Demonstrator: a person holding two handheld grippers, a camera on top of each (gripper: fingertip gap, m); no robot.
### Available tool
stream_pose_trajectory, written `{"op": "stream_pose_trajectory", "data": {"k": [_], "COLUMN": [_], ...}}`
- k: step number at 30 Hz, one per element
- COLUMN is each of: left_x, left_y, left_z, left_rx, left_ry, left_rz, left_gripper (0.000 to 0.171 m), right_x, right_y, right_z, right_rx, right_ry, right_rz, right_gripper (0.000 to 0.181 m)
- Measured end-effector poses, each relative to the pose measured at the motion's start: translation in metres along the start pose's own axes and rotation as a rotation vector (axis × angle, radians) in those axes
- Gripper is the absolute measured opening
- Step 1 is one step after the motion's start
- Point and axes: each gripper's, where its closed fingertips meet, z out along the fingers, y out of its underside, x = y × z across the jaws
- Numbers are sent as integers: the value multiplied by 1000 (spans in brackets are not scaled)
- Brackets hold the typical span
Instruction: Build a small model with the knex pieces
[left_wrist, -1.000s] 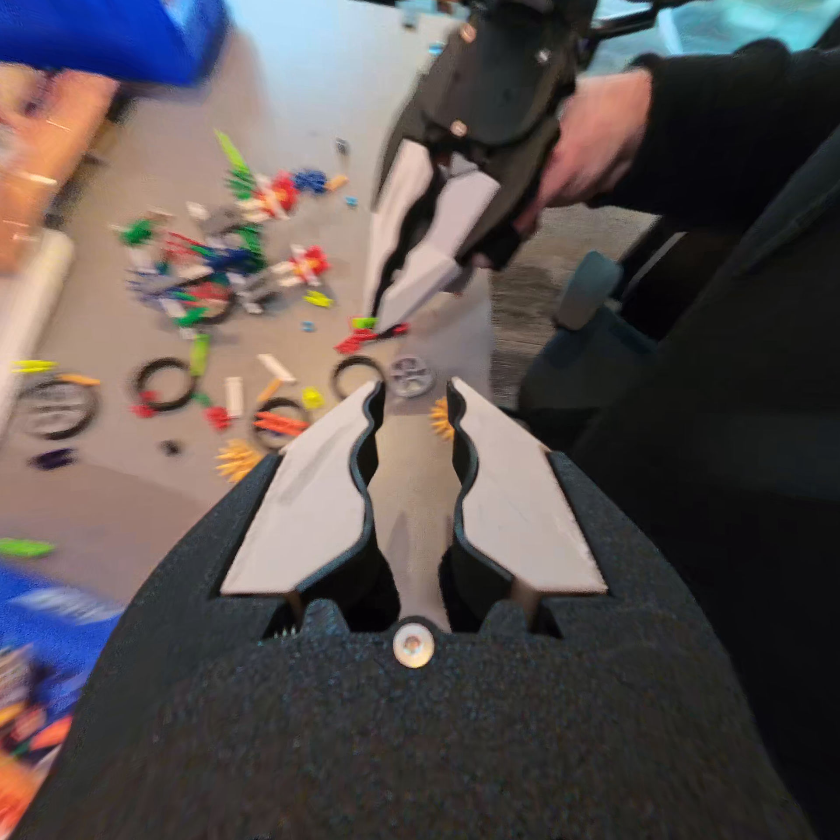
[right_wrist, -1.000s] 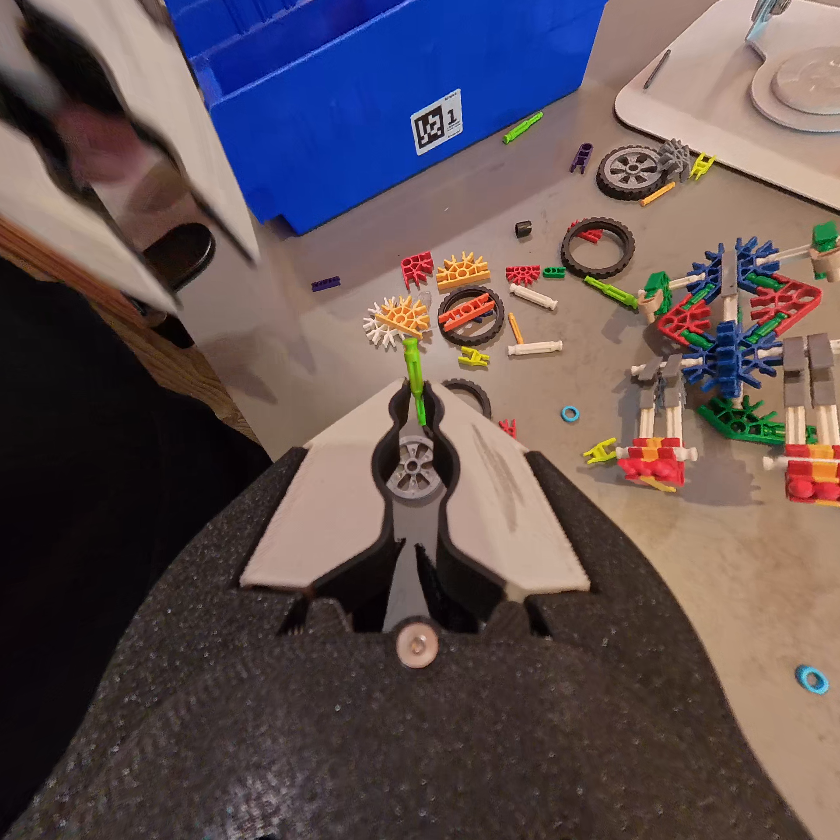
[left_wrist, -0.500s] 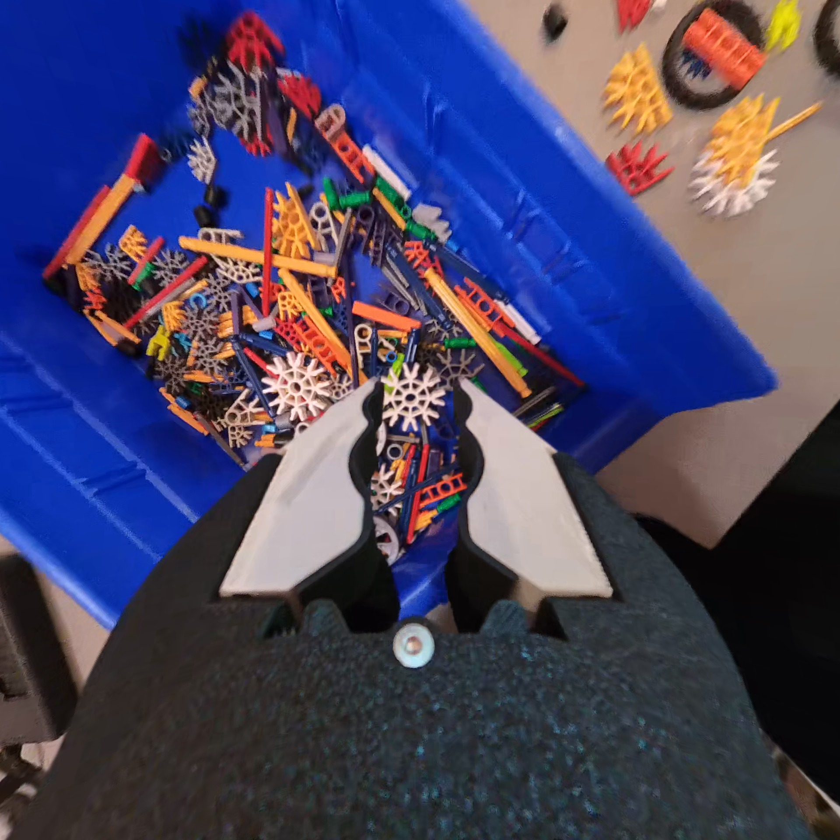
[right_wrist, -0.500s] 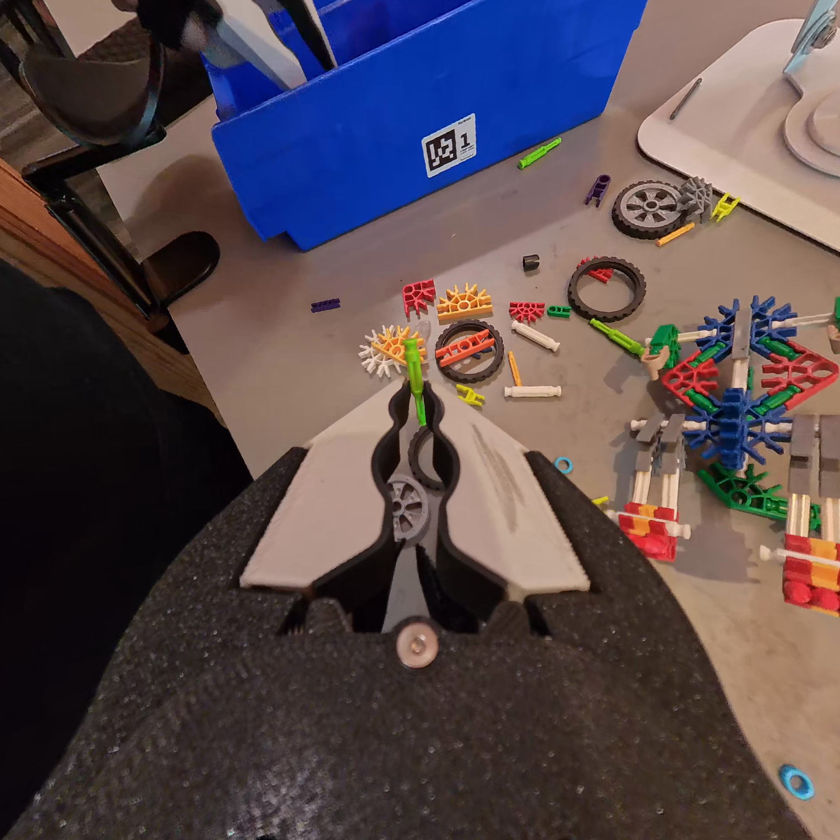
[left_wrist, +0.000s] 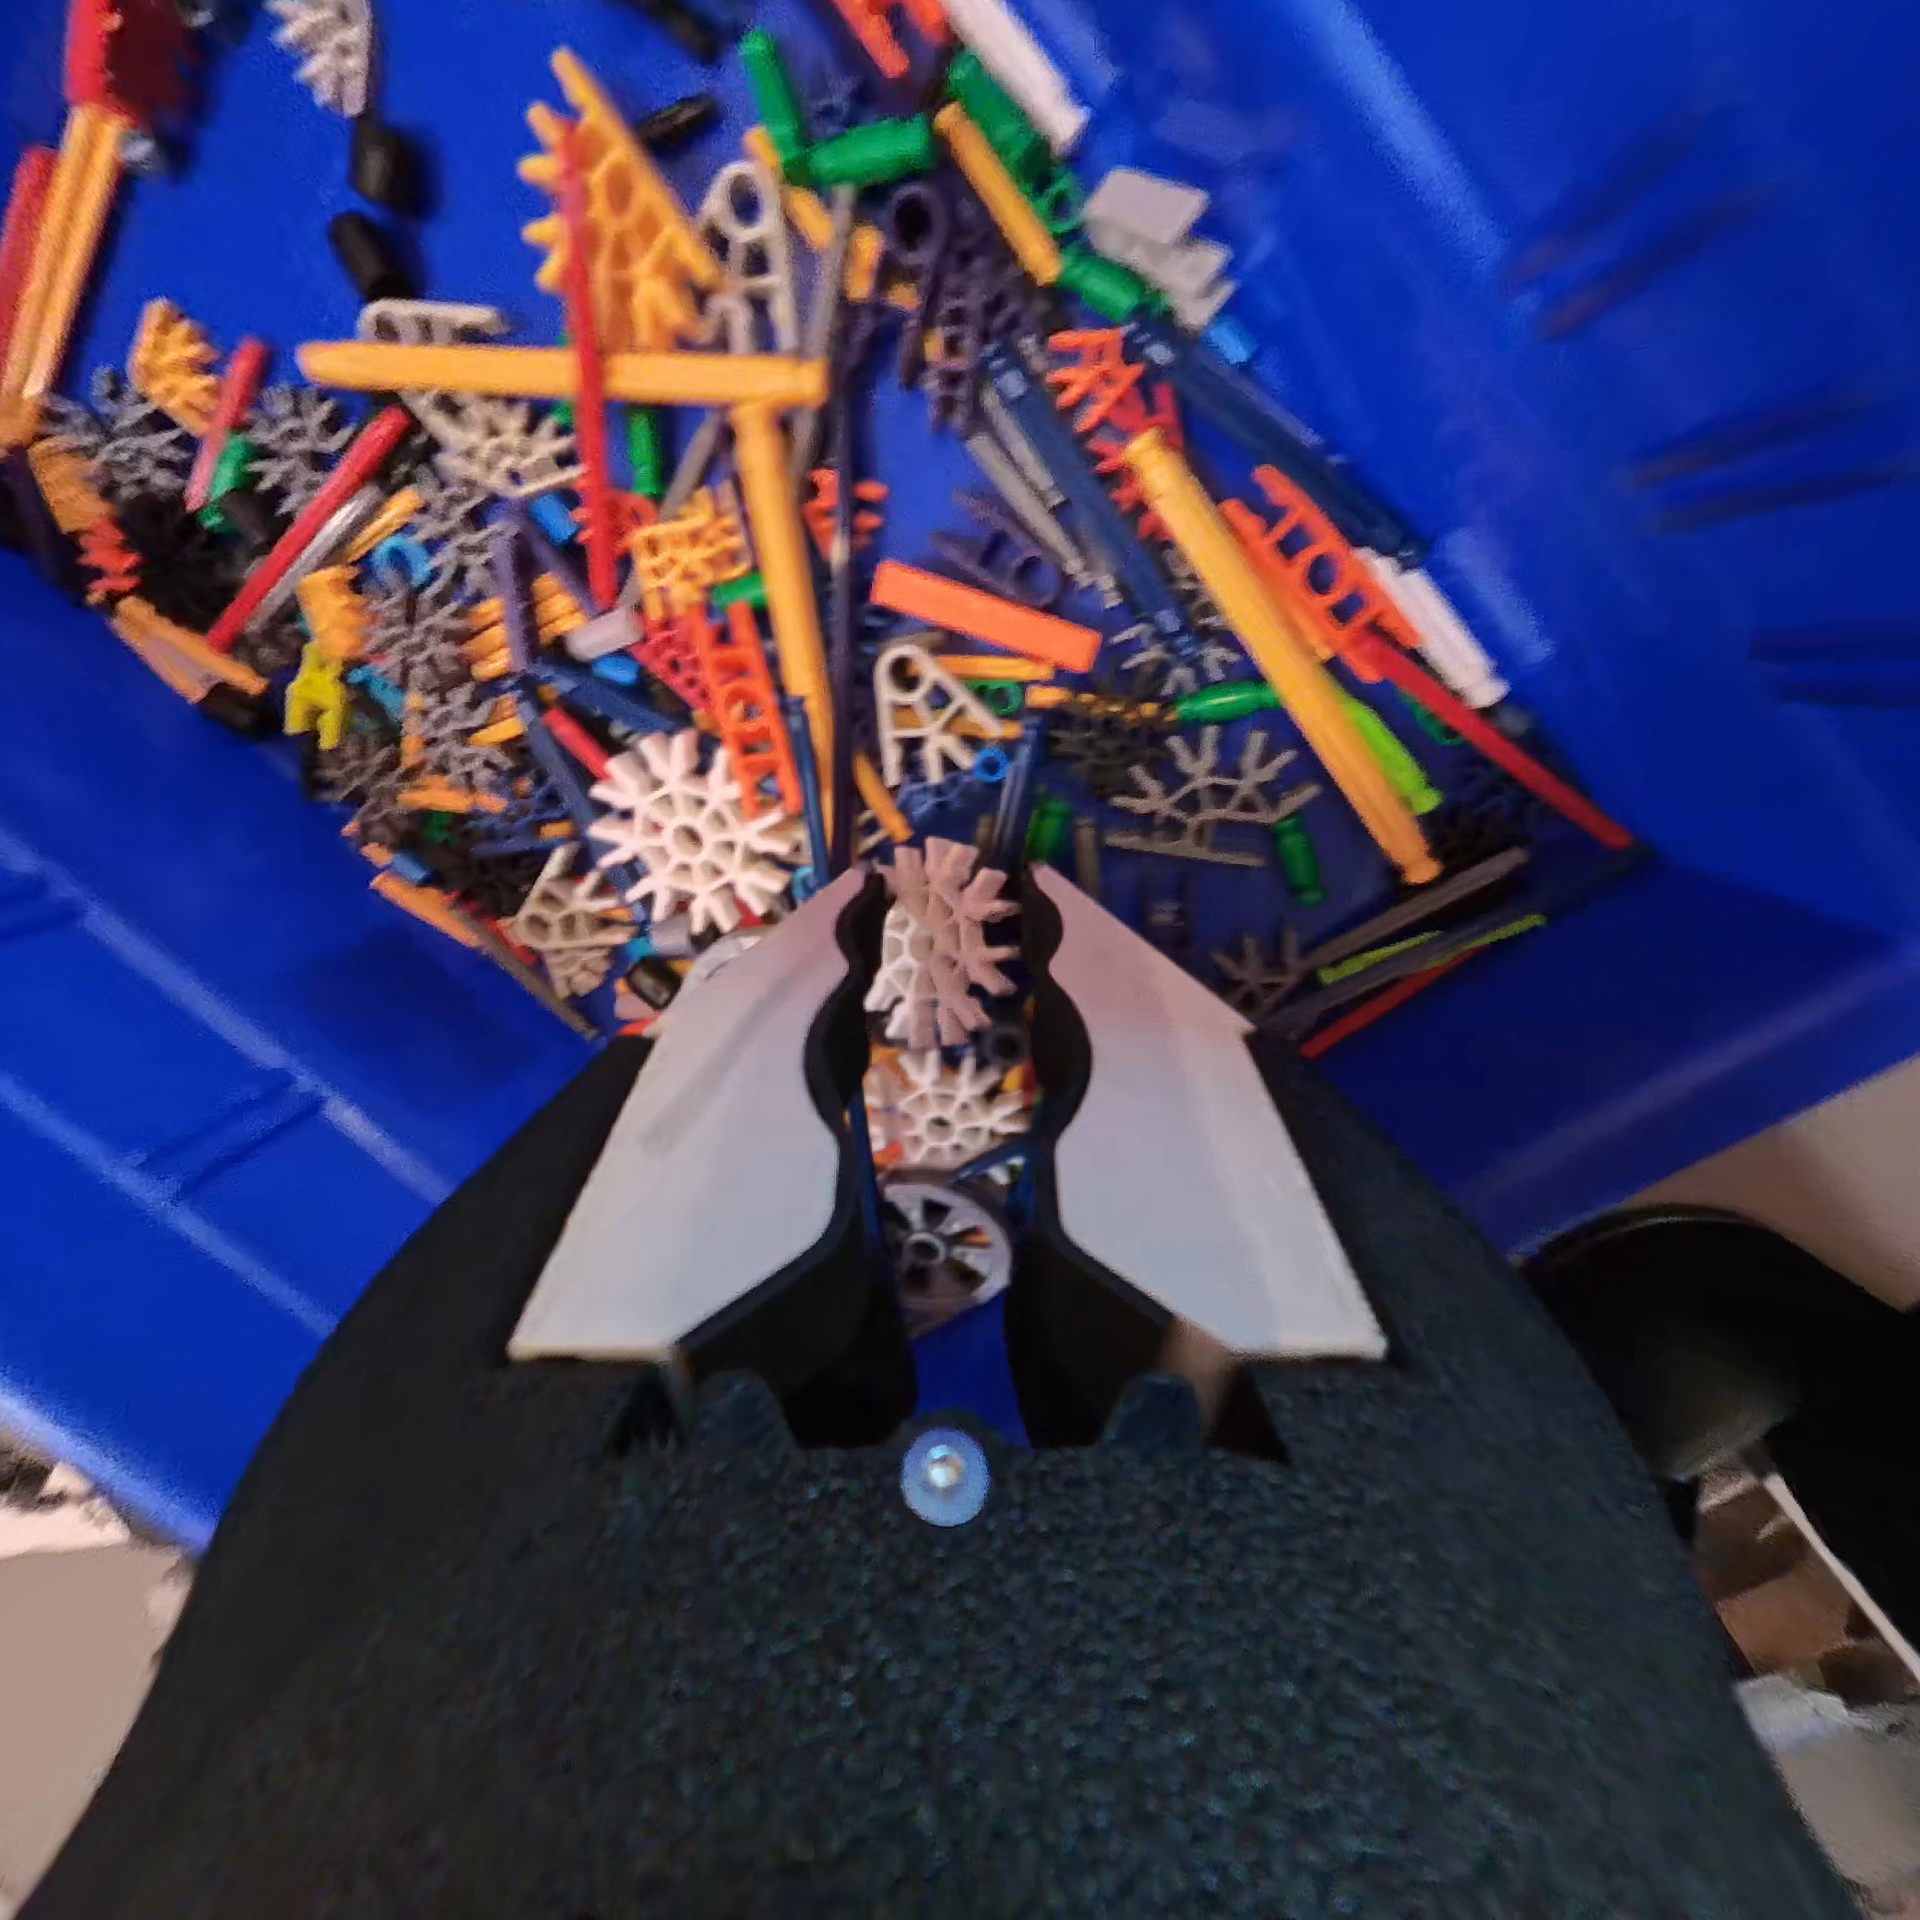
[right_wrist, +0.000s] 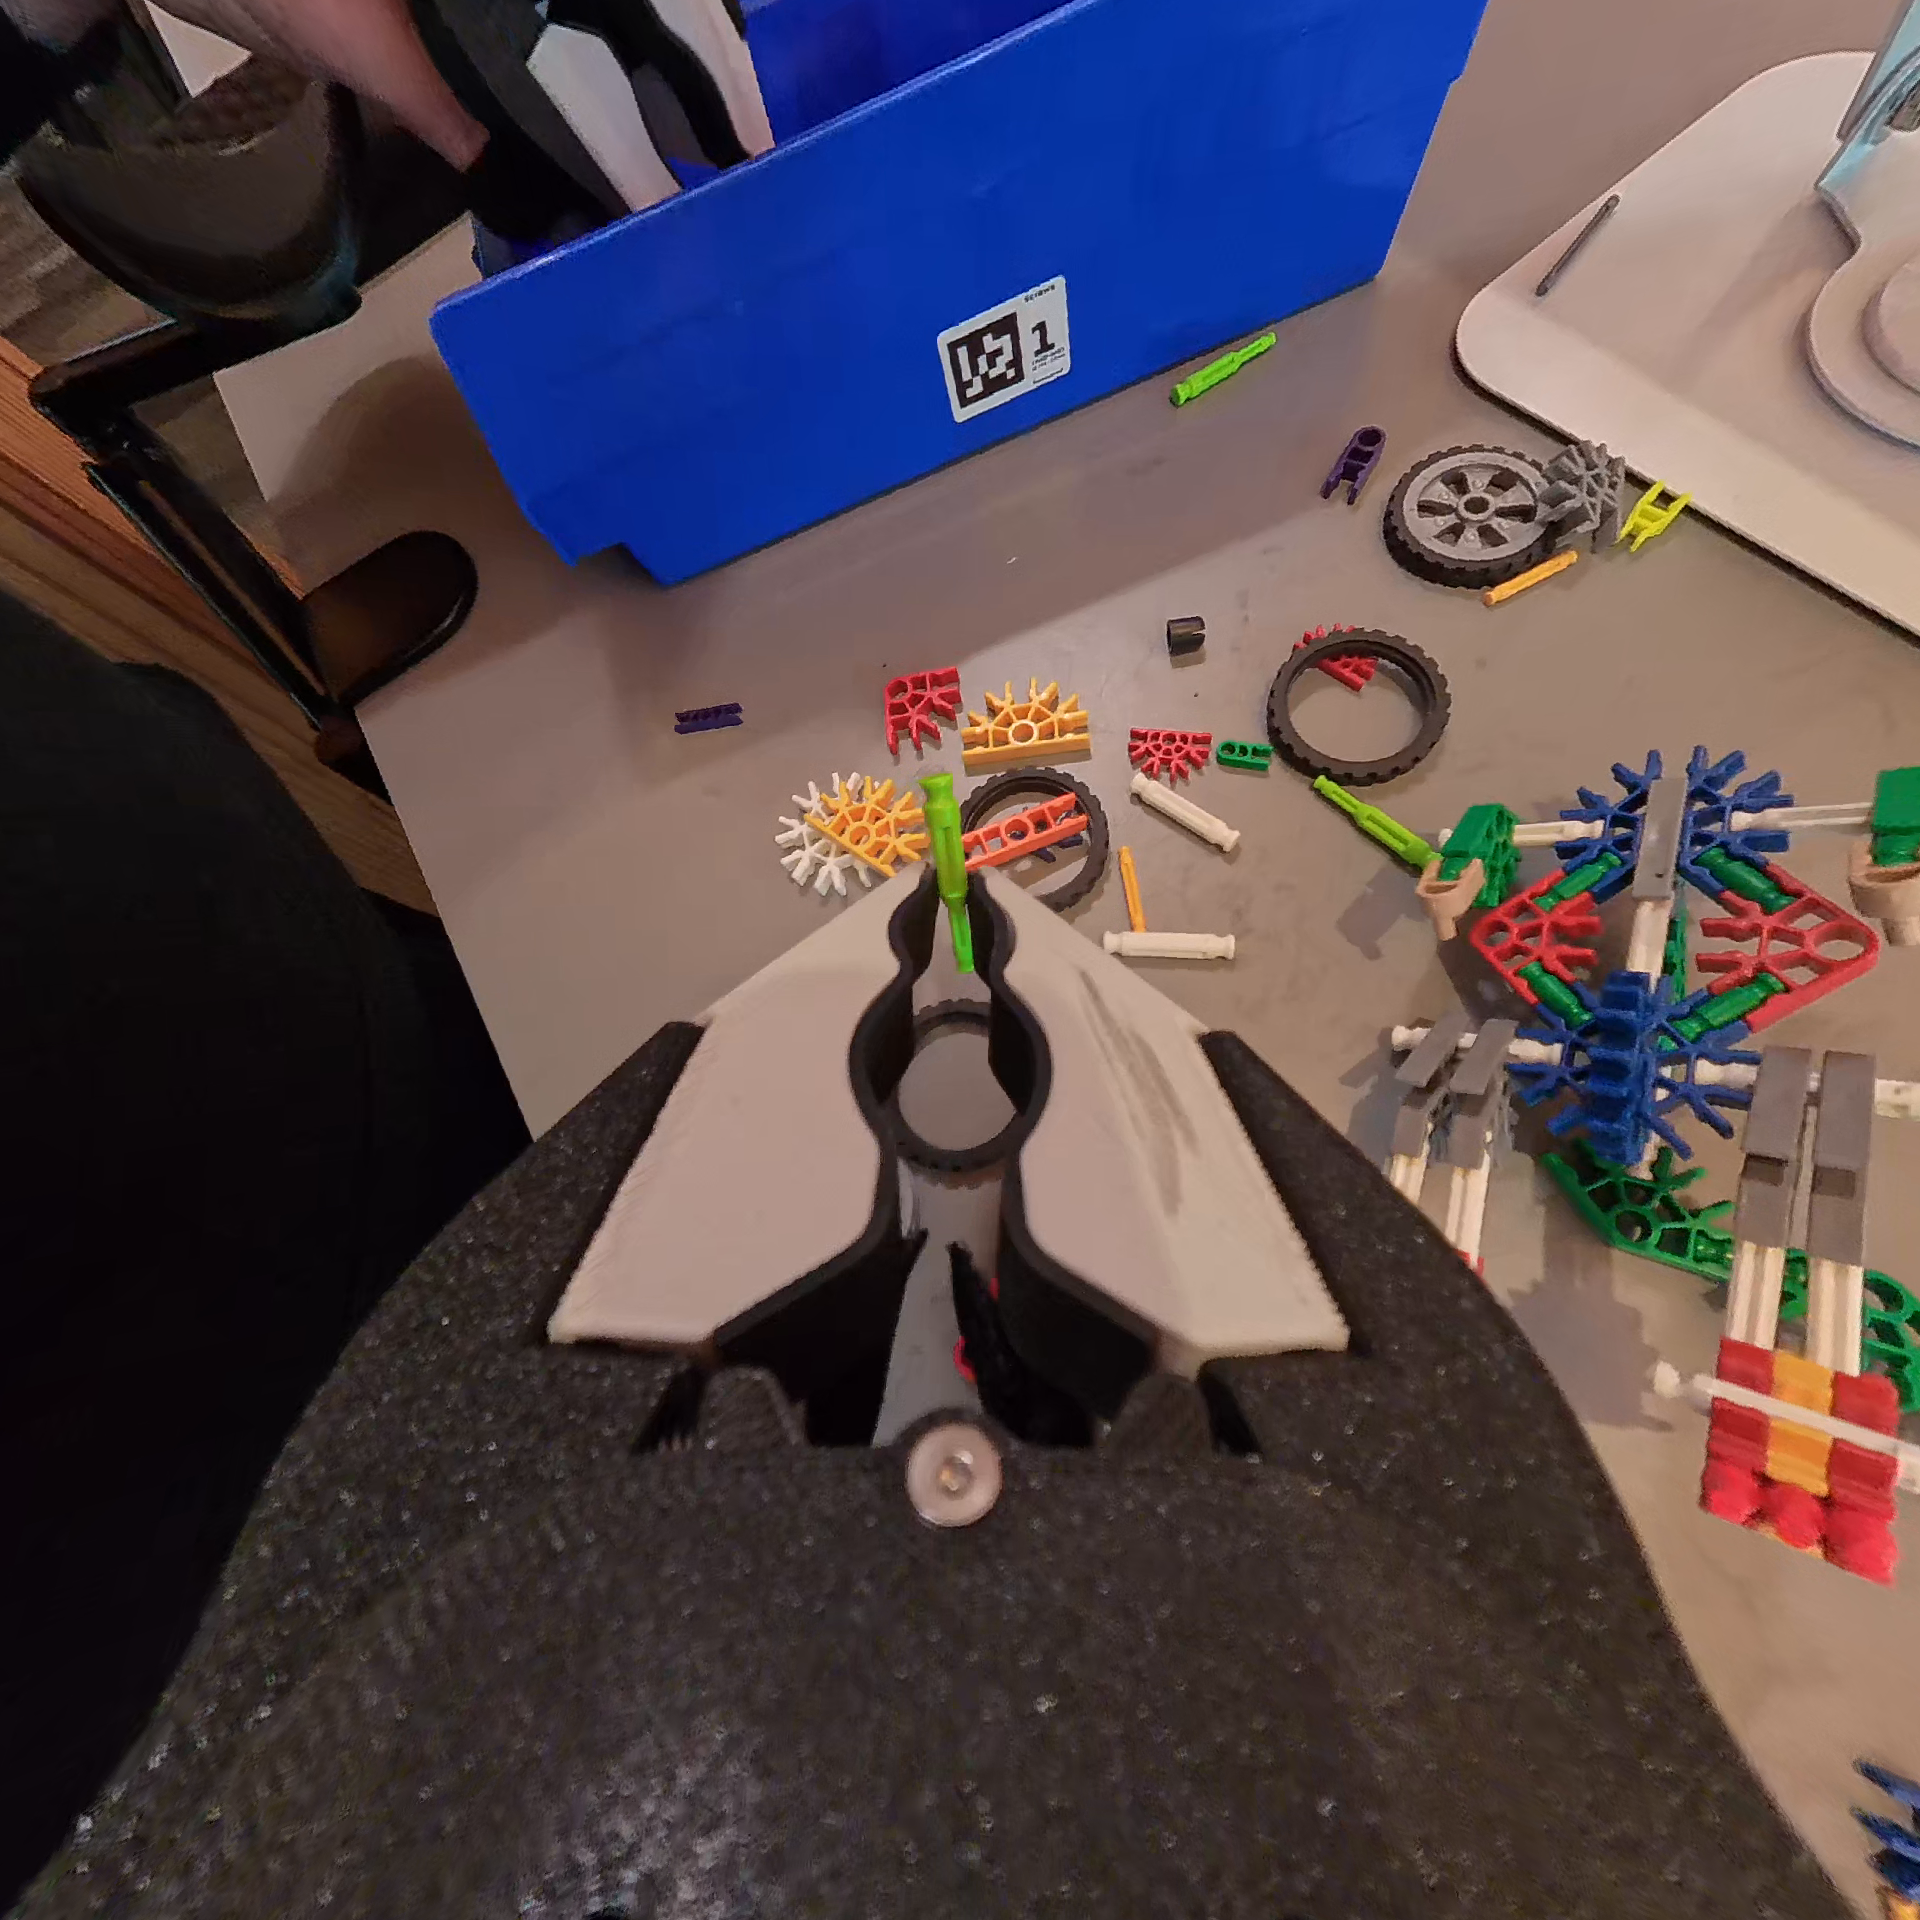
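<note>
The right gripper (right_wrist: 951, 899) pinches a green rod (right_wrist: 948, 847) at its tips above the grey table (right_wrist: 644, 852); a black tyre ring (right_wrist: 954, 1101) apparently lies below, between the fingers.

Left gripper (left_wrist: 948, 883): black body (left_wrist: 935, 1683) with a coarse, grainy finish, broad and rounded at the near end. 2 fingers (left_wrist: 727, 1122) faced in pale grey plates, edged in black with wavy inner contours, tapering to the tips. 1 round silver screw (left_wrist: 943, 1475) centred at the finger base. Notched cut-outs on either side of the screw.

Right gripper (right_wrist: 951, 883): same build, with a speckled black body (right_wrist: 935, 1683). Pale grey fingers (right_wrist: 1143, 1122) with dark scuff streaks on the right plate and fine serrations along its outer edge. 1 silver screw (right_wrist: 952, 1475) at the base.
</note>
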Motion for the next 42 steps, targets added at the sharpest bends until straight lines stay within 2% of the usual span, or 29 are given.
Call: {"op": "stream_pose_trajectory", "data": {"k": [5,12,16,24,26,28,31,37,42], "left_x": [-24,-12,-9,0,2,5,7,-30,-56], "left_y": [-3,-46,-69,-94,-93,-91,-78,-96,-134], "left_z": [-12,-23,-13,10,17,19,16,-1,2], "left_rx": [32,227,262,242,221,208,147,280,377], "left_ry": [-72,66,106,166,163,171,205,176,141], "left_rz": [-73,-113,-86,-75,-77,-78,-90,-214,-250], "left_gripper": [21,23,23,21,20,11,11,21,27], "right_x": [4,4,6,11,13,14,17,19,19], "right_y": [-3,-10,-12,-14,-14,-15,-16,-18,-24], "right_z": [3,7,9,11,12,13,13,17,20], "right_rx": [-8,-9,-11,-7,-4,-1,2,7,15], "right_ry": [-11,-29,-34,-37,-37,-38,-40,-53,-69], "right_rz": [-8,-22,-25,-23,-20,-17,-16,-15,-25], "right_gripper": [5,5,5,5,5,5,5,5,5]}}
